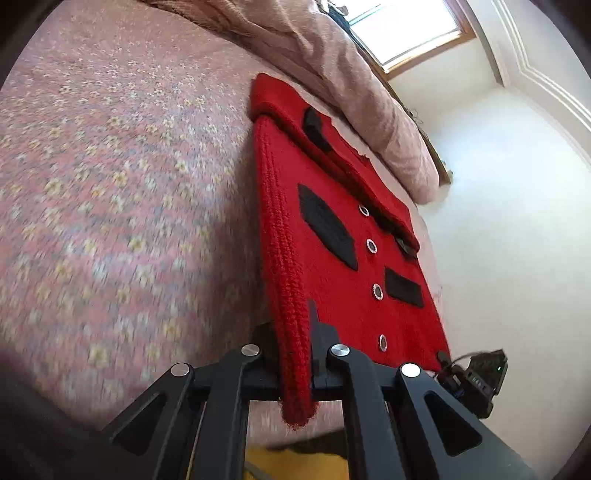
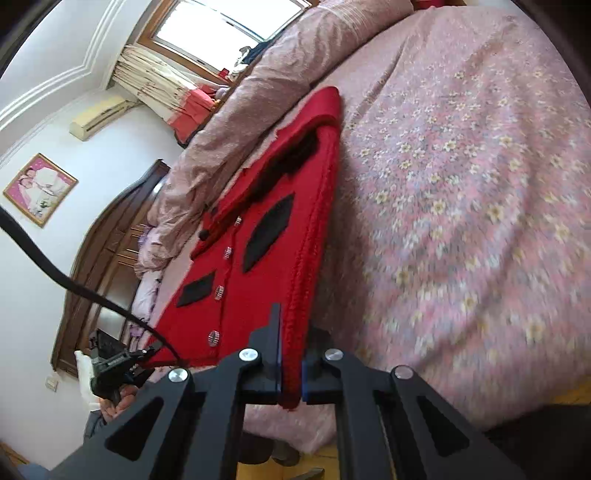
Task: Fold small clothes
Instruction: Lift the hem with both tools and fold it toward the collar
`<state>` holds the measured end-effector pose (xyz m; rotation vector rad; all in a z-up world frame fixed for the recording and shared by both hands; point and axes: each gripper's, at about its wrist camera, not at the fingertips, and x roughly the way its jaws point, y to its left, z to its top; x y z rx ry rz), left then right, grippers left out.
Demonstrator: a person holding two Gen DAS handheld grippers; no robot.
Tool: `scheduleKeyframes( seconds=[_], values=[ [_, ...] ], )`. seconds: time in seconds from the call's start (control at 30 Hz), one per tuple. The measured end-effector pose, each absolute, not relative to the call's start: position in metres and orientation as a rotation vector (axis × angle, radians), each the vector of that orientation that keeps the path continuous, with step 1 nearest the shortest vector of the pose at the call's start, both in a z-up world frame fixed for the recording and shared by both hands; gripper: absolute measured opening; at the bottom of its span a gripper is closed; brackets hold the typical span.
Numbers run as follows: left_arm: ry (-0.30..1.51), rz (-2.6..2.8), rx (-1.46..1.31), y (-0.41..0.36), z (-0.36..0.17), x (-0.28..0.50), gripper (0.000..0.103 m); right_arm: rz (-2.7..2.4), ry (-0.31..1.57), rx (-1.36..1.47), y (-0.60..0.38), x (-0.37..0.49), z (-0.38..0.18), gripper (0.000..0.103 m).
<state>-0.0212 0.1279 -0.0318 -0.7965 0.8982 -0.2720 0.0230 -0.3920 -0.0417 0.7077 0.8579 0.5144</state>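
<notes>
A small red knitted cardigan [image 1: 325, 258] with black patches and a row of silver buttons is stretched out above the floral pink bed [image 1: 110, 184]. My left gripper [image 1: 295, 354] is shut on the ribbed hem at one bottom corner. My right gripper [image 2: 293, 354] is shut on the ribbed hem at the other bottom corner of the cardigan [image 2: 258, 251]. The far end with the collar rests on the bed near the duvet. Each gripper shows in the other's view: the right one [image 1: 480, 373], the left one [image 2: 114, 365].
A rolled pink duvet [image 1: 332, 74] lies along the far side of the bed [image 2: 461, 184]. A wooden headboard [image 2: 99, 258], a framed picture [image 2: 38, 188], a window [image 2: 221, 22] and white walls lie beyond. Yellow floor [image 1: 295, 461] shows below.
</notes>
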Motion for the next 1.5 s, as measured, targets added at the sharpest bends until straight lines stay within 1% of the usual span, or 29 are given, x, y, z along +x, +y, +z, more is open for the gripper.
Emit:
scheduleKeyframes(
  seconds=[0.17, 0.23, 0.43, 0.67, 0.83, 1.0, 1.17, 1.33, 1.5],
  values=[
    [0.903, -0.304, -0.798, 0.125, -0.026, -0.054, 0.002, 0.503, 0.823, 0.725, -0.402, -0.014, -0.029, 0.006],
    [0.904, -0.297, -0.810, 0.124, -0.028, -0.060, 0.002, 0.500, 0.839, 0.730, -0.404, -0.021, -0.032, 0.006],
    [0.950, -0.242, -0.807, 0.126, -0.039, -0.047, 0.002, 0.426, 0.935, 0.655, -0.390, -0.006, -0.045, 0.007],
    [0.933, -0.210, -0.773, 0.120, -0.037, -0.045, 0.002, 0.406, 0.941, 0.634, -0.388, -0.006, -0.046, 0.007],
    [0.897, -0.175, -0.759, 0.125, -0.034, -0.044, 0.002, 0.385, 0.909, 0.622, -0.392, -0.002, -0.042, 0.007],
    [0.864, -0.167, -0.742, 0.126, -0.030, -0.020, 0.002, 0.378, 0.854, 0.540, -0.387, 0.018, -0.032, 0.007],
    [0.830, -0.169, -0.722, 0.132, -0.025, 0.013, 0.002, 0.376, 0.827, 0.515, -0.381, 0.057, -0.026, 0.007],
    [0.764, -0.182, -0.790, 0.145, -0.024, 0.044, 0.002, 0.375, 0.787, 0.474, -0.370, 0.097, -0.015, 0.007],
    [0.696, -0.193, -0.756, 0.152, -0.009, 0.077, 0.002, 0.381, 0.683, 0.491, -0.371, 0.134, 0.003, 0.007]
  ],
)
